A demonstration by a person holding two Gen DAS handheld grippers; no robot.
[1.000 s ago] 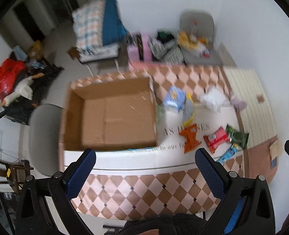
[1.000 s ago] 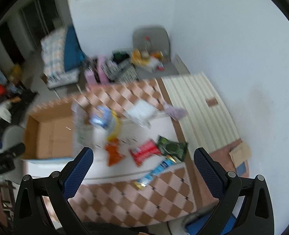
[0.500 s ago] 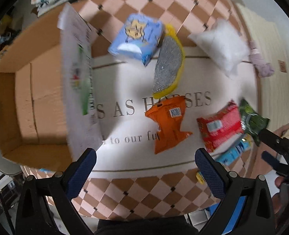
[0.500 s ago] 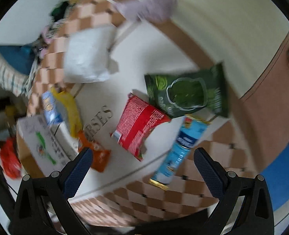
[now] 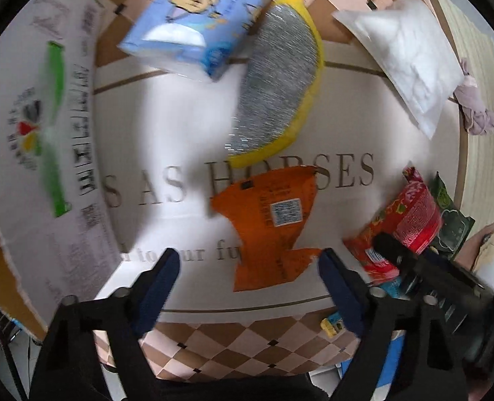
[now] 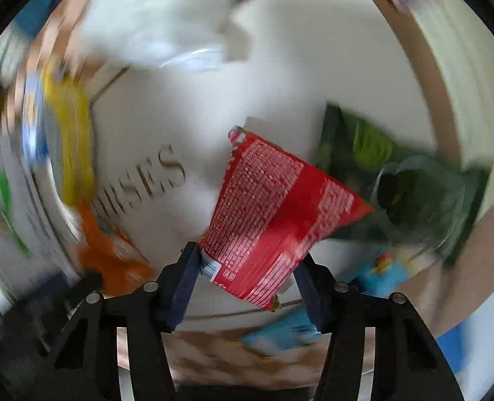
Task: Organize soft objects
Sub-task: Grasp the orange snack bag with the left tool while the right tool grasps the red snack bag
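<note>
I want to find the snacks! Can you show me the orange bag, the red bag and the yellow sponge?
orange bag (image 5: 273,230): left wrist view, on its white label area.
red bag (image 6: 273,207): right wrist view, on its printed middle.
yellow sponge (image 5: 280,83): left wrist view, on its silver scrubbing face.

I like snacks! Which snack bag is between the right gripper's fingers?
The red bag. The right gripper has been closing around it; the orange and green bags lie beside.

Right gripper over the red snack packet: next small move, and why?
Probably finish closing. The right gripper has just been closing, and the red crinkly foil snack packet already sits between its blue fingers, apparently touching them. Blur hides whether the grip is firm, so squeeze before lifting.
</note>
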